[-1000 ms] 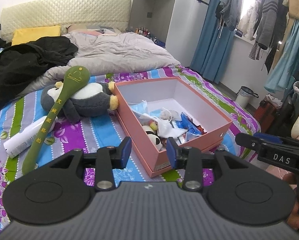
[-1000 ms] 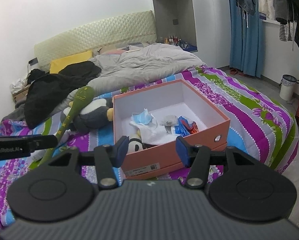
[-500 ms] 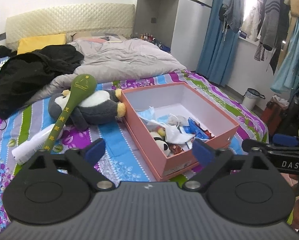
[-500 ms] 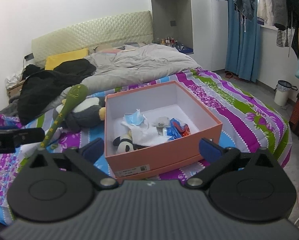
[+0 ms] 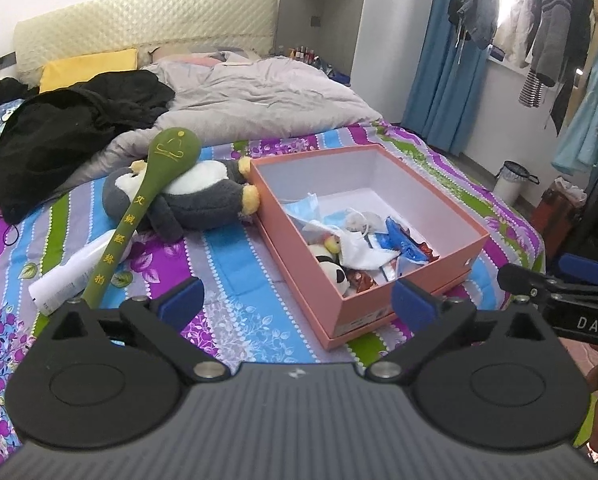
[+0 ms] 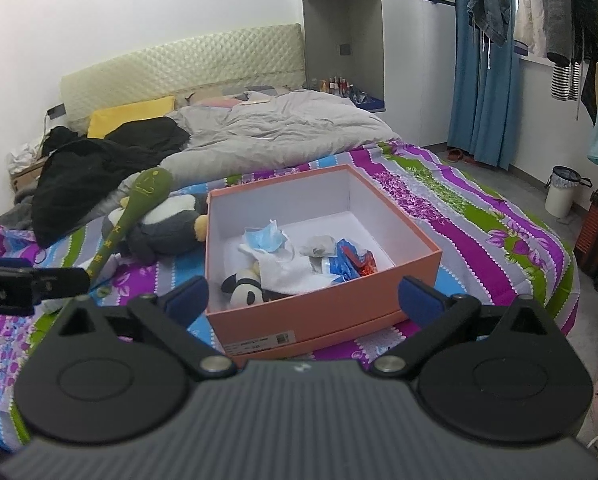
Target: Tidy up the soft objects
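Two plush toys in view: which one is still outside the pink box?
The big grey-and-white penguin plush, lying on the bedspread against the pink box with the green massage hammer across it. The small panda plush is already inside.

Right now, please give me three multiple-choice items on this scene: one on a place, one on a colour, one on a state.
1. Where is the small panda toy?
A. inside the box
B. on the pillow
C. on the floor
2. What colour is the box outside?
A. green
B. salmon pink
C. black
3. How does the left hand-held gripper stand?
A. shut on the penguin
B. shut, empty
C. open, empty

Answers: 1 A, it lies in the box's near corner. 2 B, its outer walls show it. 3 C, fingers wide apart with nothing between.
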Demonstrator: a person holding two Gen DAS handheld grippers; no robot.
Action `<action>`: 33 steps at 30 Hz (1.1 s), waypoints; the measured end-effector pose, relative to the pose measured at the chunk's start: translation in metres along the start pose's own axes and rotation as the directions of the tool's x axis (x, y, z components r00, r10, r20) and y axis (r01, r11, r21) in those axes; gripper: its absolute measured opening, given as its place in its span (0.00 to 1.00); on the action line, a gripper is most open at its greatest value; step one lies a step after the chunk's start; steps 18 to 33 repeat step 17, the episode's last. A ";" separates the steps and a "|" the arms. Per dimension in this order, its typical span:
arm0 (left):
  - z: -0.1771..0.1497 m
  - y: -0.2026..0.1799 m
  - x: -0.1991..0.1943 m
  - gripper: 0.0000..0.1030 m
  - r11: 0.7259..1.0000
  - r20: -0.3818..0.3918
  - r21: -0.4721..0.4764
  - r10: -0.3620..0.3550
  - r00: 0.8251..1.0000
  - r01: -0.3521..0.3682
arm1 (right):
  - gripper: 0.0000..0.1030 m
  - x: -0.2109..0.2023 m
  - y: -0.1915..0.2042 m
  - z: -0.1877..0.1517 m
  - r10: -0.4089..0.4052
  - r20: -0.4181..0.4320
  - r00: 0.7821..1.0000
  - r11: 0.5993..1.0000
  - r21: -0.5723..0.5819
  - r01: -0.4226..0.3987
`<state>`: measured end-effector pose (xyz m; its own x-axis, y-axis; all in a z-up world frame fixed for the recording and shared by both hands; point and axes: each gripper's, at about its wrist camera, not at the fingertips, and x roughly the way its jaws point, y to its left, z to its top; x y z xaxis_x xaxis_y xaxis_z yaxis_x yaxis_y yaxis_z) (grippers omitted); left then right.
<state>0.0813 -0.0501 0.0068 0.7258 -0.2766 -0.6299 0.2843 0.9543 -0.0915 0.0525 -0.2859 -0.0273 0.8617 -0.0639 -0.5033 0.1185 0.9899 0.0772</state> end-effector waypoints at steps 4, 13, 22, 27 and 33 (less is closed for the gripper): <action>0.001 0.000 0.000 0.99 1.000 0.000 0.002 -0.003 1.000 0.003 | 1.00 -0.001 0.000 0.000 0.001 0.004 1.000 1.000 -0.001 -0.001; 0.000 -0.004 -0.002 0.99 1.000 0.017 0.016 -0.005 1.000 0.005 | 1.00 -0.002 0.002 0.001 0.007 0.003 1.000 1.000 -0.004 -0.007; 0.000 -0.002 -0.002 0.99 1.000 0.018 0.007 -0.001 1.000 0.001 | 1.00 -0.001 0.003 0.001 0.005 0.001 1.000 1.000 -0.004 -0.005; 0.000 -0.002 -0.002 0.99 1.000 0.018 0.007 -0.001 1.000 0.001 | 1.00 -0.001 0.003 0.001 0.005 0.001 1.000 1.000 -0.004 -0.005; 0.000 -0.002 -0.002 0.99 1.000 0.018 0.007 -0.001 1.000 0.001 | 1.00 -0.001 0.003 0.001 0.005 0.001 1.000 1.000 -0.004 -0.005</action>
